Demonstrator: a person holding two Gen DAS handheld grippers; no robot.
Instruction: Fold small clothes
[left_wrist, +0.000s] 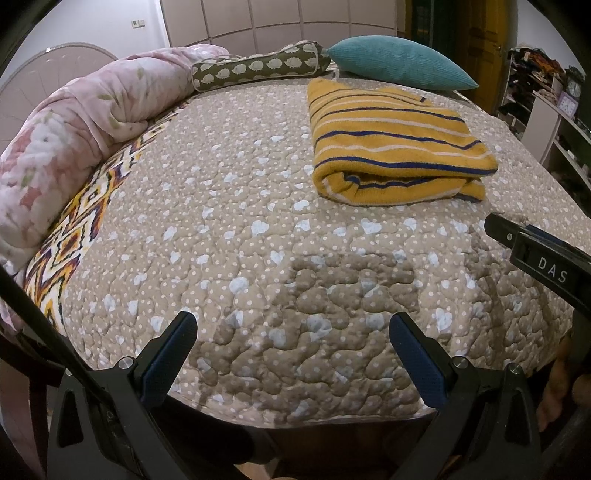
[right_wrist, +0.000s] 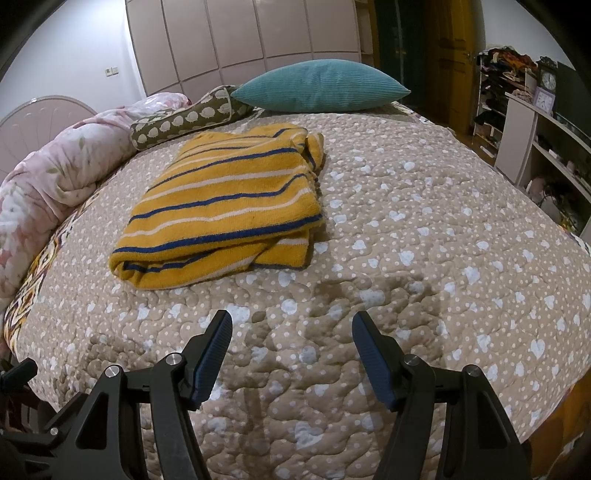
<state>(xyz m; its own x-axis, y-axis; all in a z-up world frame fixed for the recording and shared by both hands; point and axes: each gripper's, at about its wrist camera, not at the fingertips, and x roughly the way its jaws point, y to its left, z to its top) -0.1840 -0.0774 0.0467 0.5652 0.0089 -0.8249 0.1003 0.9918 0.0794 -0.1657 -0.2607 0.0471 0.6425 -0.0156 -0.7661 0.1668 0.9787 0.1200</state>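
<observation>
A yellow garment with blue and white stripes (left_wrist: 391, 147) lies folded in a thick rectangle on the quilted beige bedspread (left_wrist: 258, 258). It also shows in the right wrist view (right_wrist: 225, 210), ahead and to the left. My left gripper (left_wrist: 293, 325) is open and empty over the near edge of the bed, well short of the garment. My right gripper (right_wrist: 291, 325) is open and empty above the bedspread, a little in front of the garment; it also shows at the right edge of the left wrist view (left_wrist: 532, 251).
A rolled pink floral blanket (left_wrist: 74, 133) lies along the left side of the bed. A patterned bolster (left_wrist: 258, 66) and a teal pillow (left_wrist: 399, 62) lie at the far end. Shelves with clutter and clocks (right_wrist: 535, 122) stand to the right.
</observation>
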